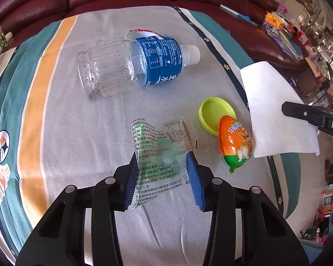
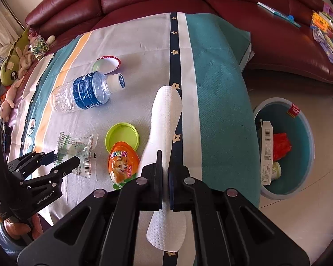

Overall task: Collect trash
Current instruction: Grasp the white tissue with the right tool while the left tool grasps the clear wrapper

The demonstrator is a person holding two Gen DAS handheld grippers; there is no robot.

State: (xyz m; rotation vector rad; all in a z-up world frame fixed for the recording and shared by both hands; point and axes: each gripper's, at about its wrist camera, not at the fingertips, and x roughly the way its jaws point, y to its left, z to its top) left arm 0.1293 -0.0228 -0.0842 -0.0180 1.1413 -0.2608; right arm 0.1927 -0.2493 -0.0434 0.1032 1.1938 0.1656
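A clear printed wrapper (image 1: 157,146) (image 2: 77,144) lies flat on the striped cloth (image 1: 88,133). My left gripper (image 1: 163,159) (image 2: 62,157) stands open, one blue pad on each side of the wrapper, which does not look squeezed. My right gripper (image 2: 165,161) is shut on a white paper towel (image 2: 166,115) (image 1: 273,106) and holds it up above the cloth's right side. A plastic water bottle (image 1: 131,64) (image 2: 84,93) with a blue label lies on its side further back. A green lid (image 1: 213,113) (image 2: 122,135) and an orange egg-shaped package (image 1: 235,141) (image 2: 122,166) sit between the two grippers.
A teal bin (image 2: 302,119) holding several pieces of trash stands on the floor to the right of the cloth. A small red-rimmed cup (image 2: 106,63) sits behind the bottle. A dark red sofa (image 2: 144,0) runs along the back, with plush toys (image 2: 11,66) at left.
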